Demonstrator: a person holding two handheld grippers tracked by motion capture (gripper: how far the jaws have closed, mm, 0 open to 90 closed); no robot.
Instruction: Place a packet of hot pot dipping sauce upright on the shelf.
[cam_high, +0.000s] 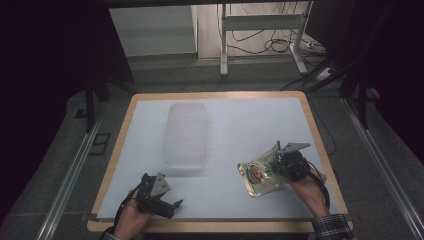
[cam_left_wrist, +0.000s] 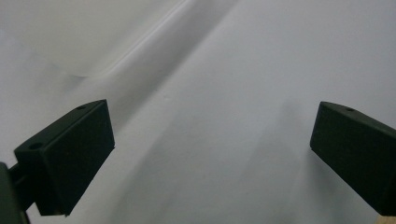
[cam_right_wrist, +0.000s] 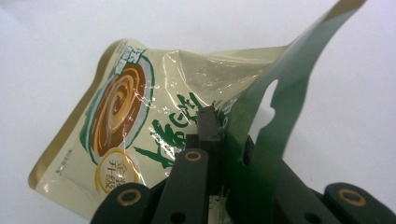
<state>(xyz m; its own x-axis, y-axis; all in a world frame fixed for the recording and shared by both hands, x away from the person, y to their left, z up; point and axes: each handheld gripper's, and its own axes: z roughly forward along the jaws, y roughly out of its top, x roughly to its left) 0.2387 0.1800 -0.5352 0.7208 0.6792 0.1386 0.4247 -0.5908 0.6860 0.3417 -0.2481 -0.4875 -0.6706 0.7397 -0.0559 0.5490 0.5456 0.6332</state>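
The counter (cam_high: 230, 107) carries a clear ribbed plastic container (cam_high: 186, 133) lying left of its middle. A glossy food pouch (cam_high: 256, 173) sits near the counter's right front corner, its green top edge clamped between the fingers (cam_right_wrist: 208, 126) of the right gripper (cam_high: 280, 162). The left gripper (cam_high: 170, 204) rests at the left front edge, fingers (cam_left_wrist: 70, 156) wide apart over bare counter.

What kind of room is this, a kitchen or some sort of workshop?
Most likely a lab or recording workspace, not a kitchen. A single wood-edged table with a white top stands in a dark room, loose cables trail on the floor behind it, and a person works with a hand-held gripper in each hand.
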